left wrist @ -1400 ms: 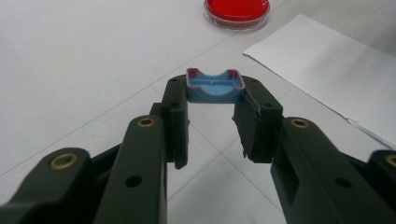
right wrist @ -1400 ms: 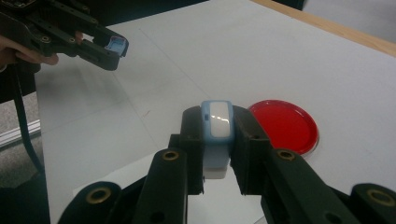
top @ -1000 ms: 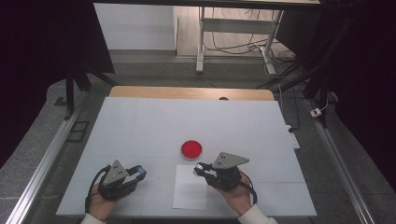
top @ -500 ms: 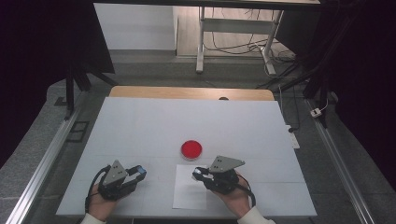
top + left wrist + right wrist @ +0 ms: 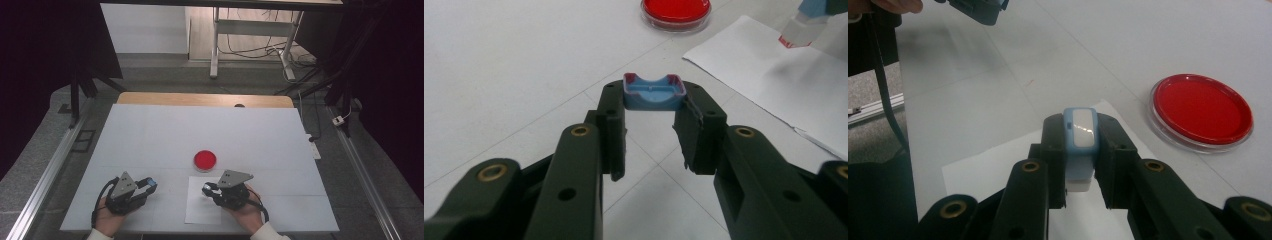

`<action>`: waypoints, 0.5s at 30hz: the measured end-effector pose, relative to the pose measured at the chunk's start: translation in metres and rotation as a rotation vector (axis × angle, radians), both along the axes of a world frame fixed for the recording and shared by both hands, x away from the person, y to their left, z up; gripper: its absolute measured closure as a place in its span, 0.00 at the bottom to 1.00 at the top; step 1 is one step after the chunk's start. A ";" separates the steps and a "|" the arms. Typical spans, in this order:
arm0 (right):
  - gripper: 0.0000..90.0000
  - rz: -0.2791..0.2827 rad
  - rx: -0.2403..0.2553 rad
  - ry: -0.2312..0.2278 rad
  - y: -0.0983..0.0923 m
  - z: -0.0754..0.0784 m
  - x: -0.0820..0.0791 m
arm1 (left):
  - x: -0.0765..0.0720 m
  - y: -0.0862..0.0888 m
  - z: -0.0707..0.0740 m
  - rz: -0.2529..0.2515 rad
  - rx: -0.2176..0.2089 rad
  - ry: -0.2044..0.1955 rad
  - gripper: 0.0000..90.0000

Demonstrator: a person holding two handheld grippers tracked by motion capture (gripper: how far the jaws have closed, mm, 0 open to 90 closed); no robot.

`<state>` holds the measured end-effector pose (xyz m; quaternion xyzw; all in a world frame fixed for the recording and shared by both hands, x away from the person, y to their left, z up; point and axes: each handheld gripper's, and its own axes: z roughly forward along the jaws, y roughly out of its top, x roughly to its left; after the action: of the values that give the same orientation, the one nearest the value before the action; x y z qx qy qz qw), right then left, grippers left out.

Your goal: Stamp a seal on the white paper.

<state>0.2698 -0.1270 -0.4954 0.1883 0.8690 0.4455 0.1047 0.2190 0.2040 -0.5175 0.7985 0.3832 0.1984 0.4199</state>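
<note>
The left gripper (image 5: 651,125) pinches a small blue cap (image 5: 654,92) by its two sides, right at the jaw tips. The right gripper (image 5: 1080,165) squeezes a blue and white marker (image 5: 1080,145), held over the paper (image 5: 202,207) on the white table (image 5: 150,140). The red dish (image 5: 205,159) sits just past the paper, near the right gripper. The cap could slip out, since only its edges are held. The marker's open tip could bump the paper and leave a mark. If the right gripper swings far, it could knock the dish and slide it away
</note>
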 end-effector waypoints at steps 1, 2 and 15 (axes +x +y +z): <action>0.84 0.000 -0.002 0.001 0.001 -0.001 0.000 | 0.000 0.000 0.000 0.000 0.000 0.000 0.73; 0.84 0.001 -0.003 0.001 0.002 -0.002 0.000 | 0.000 0.000 0.000 0.000 0.000 0.000 0.73; 0.84 0.002 -0.015 0.001 0.006 -0.008 0.002 | 0.000 0.000 0.000 -0.001 0.000 0.001 0.73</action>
<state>0.2723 -0.1205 -0.5032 0.1869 0.8725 0.4389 0.1055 0.2189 0.2039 -0.5179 0.7988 0.3829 0.1978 0.4198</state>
